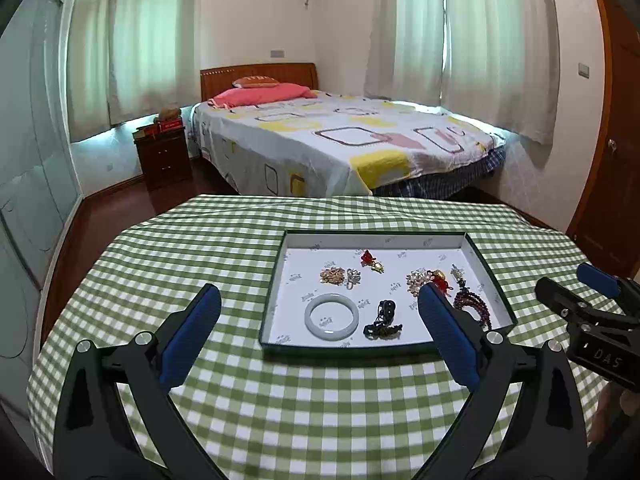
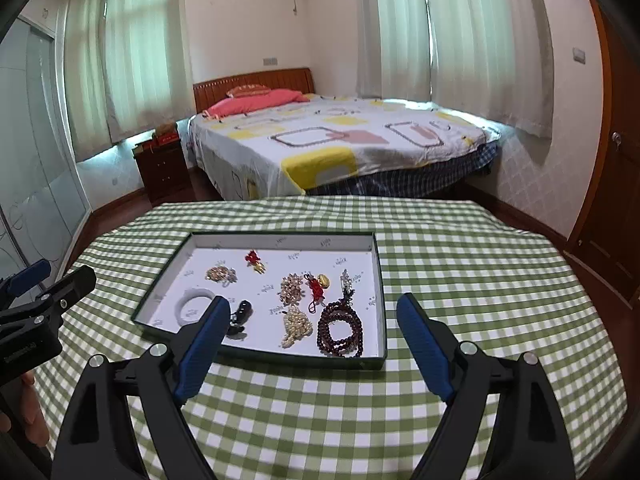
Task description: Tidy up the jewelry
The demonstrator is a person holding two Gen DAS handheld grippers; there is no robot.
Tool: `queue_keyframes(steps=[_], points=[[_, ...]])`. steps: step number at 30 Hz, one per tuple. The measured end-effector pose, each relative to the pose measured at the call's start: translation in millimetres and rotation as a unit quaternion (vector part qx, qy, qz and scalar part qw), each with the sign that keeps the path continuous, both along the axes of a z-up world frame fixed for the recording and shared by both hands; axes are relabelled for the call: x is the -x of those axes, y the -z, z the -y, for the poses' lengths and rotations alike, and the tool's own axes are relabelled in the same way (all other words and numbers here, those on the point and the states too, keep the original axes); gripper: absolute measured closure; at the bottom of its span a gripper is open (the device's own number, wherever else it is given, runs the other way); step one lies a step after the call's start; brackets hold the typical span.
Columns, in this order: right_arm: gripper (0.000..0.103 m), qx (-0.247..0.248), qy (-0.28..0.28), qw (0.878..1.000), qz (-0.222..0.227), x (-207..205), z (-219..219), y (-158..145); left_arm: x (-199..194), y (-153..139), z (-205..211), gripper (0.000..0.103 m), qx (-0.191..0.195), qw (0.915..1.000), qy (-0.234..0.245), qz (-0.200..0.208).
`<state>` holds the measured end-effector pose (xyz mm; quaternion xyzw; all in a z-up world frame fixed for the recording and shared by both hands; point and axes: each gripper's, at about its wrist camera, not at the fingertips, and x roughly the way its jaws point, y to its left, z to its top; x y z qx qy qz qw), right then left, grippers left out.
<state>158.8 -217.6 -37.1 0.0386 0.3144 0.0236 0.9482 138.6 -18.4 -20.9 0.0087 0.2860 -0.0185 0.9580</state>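
A shallow tray (image 1: pixel 376 234) with a dark green rim and white floor lies on the checked table. In it are a white bangle (image 1: pixel 331 316), a black beaded piece (image 1: pixel 384 318), a gold chain cluster (image 1: pixel 333 276), a red and gold charm (image 1: pixel 370 260), pearls (image 1: pixel 416 280) and dark red beads (image 1: pixel 472 306). My left gripper (image 1: pixel 318 290) hangs open before the tray's near edge, nothing between its blue pads. My right gripper (image 2: pixel 314 301) is open too, empty, in front of the tray (image 2: pixel 280 235), near the dark red beads (image 2: pixel 340 330) and pearls (image 2: pixel 296 324).
A green checked cloth (image 1: pixel 320 412) covers the round table. Beyond it stand a bed (image 1: pixel 340 140), a dark nightstand (image 1: pixel 162 156) and a wooden door (image 1: pixel 616 160) at right. A hand (image 2: pixel 24 412) shows at the left edge of the right wrist view.
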Motion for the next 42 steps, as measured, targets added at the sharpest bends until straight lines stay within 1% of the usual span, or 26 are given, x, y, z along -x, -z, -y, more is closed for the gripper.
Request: queue_keyframes(steps=[8,15,21,25,33,42], points=[[0.019,0.000,-0.003,0.999,0.033,42.6,-5.1,-29.4,45.8,-25.5,-9.0,0.005,0.000,0.9996,-0.005,0.027],[0.018,0.004,-0.010,0.999,0.048,72.1,-10.2,-41.4,79.2,-42.5,-16.3,0.004,0.004,0.9990,-0.008,0.044],[0.018,0.004,-0.008,0.998,0.060,91.2,-8.4,-49.2,99.1,-54.1,-21.9,0.004,0.013,0.9981,-0.015,0.058],[0.018,0.005,-0.009,0.998,0.067,97.7,-7.6,-53.4,106.7,-60.3,-21.0,0.004,0.006,0.9973,-0.016,0.071],[0.018,0.008,-0.007,0.997,0.078,104.1,-6.3,-58.4,116.2,-66.7,-20.7,0.004,0.004,0.9965,-0.015,0.082],[0.018,0.008,-0.005,0.997,0.082,106.3,-6.6,-58.8,118.3,-66.2,-21.2,0.004,0.004,0.9966,-0.013,0.081]])
